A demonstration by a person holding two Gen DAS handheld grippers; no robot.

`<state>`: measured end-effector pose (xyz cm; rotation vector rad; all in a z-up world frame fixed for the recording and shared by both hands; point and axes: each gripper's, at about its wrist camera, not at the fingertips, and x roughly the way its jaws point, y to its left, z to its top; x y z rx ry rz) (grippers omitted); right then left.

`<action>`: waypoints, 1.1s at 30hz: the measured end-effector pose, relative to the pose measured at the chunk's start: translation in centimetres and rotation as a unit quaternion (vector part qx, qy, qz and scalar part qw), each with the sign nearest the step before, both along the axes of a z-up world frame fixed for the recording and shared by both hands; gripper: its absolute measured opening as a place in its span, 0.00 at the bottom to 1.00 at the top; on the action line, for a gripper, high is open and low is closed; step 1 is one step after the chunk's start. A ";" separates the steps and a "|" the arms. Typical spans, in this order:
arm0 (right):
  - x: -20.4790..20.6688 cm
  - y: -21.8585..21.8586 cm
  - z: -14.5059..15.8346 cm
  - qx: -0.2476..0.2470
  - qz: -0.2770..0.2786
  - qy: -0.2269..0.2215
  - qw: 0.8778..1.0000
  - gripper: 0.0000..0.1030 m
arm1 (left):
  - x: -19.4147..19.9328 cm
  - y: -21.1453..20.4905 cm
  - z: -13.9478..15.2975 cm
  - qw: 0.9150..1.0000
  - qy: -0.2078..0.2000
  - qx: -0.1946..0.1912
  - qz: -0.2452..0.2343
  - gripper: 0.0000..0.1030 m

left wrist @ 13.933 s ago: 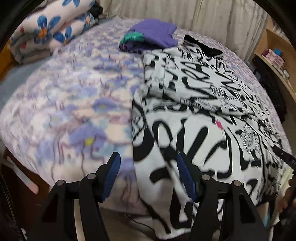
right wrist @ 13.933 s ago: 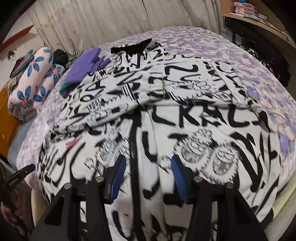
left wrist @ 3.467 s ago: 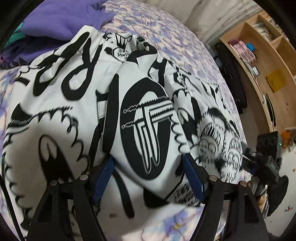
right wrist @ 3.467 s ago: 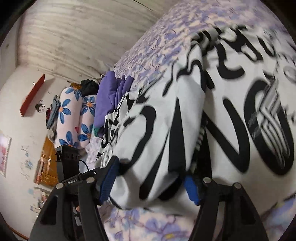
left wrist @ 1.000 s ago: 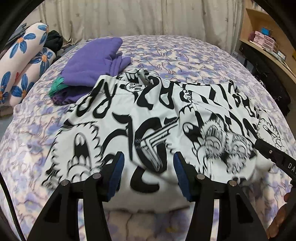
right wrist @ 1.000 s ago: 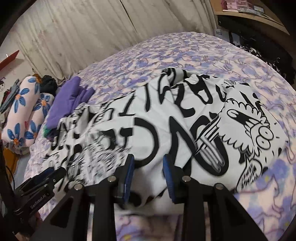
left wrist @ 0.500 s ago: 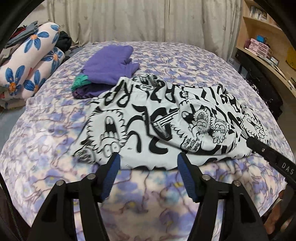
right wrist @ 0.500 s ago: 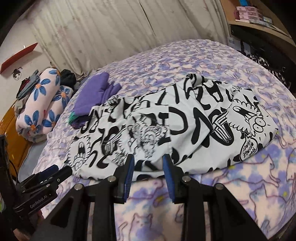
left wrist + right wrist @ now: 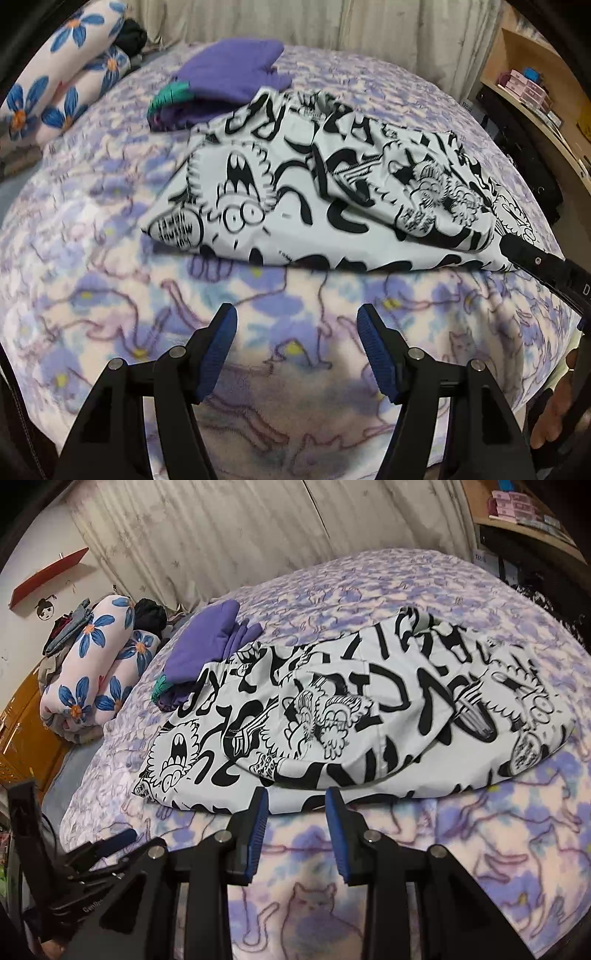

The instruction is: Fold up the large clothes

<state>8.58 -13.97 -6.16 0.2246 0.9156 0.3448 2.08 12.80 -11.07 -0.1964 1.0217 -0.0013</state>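
Observation:
A white garment with black graffiti print (image 9: 332,192) lies folded into a rough rectangle on the bed; it also shows in the right wrist view (image 9: 354,716). My left gripper (image 9: 295,325) is open and empty, over bare blanket just short of the garment's near edge. My right gripper (image 9: 295,801) is open and empty, its tips at the garment's near edge. The right gripper's arm also shows at the right of the left wrist view (image 9: 543,266). The left gripper shows at the lower left of the right wrist view (image 9: 110,845).
The bed has a purple floral blanket (image 9: 110,295). A folded purple garment (image 9: 229,70) lies behind the printed one, touching its far corner. Rolled flower-print bedding (image 9: 92,664) sits at the far left. A wooden shelf (image 9: 535,85) stands right of the bed. A curtain hangs behind.
Both grippers have moved closer to the garment's near edge and lower. The garment looks the same, lying folded on the bed. Both grippers stay open.

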 end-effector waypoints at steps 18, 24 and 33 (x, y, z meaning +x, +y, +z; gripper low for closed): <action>6.8 2.6 -0.4 -0.031 0.013 -0.041 0.999 0.31 | 6.5 5.1 -7.0 0.974 -0.036 -0.190 0.115 0.68; 11.6 2.8 -1.8 -0.069 0.003 -0.053 0.996 0.31 | 10.3 5.7 -7.8 0.967 -0.037 -0.203 0.149 0.66; 11.2 1.3 -6.9 -0.055 0.000 -0.007 0.998 0.29 | 11.7 3.1 -3.0 0.981 -0.122 -0.104 0.110 0.14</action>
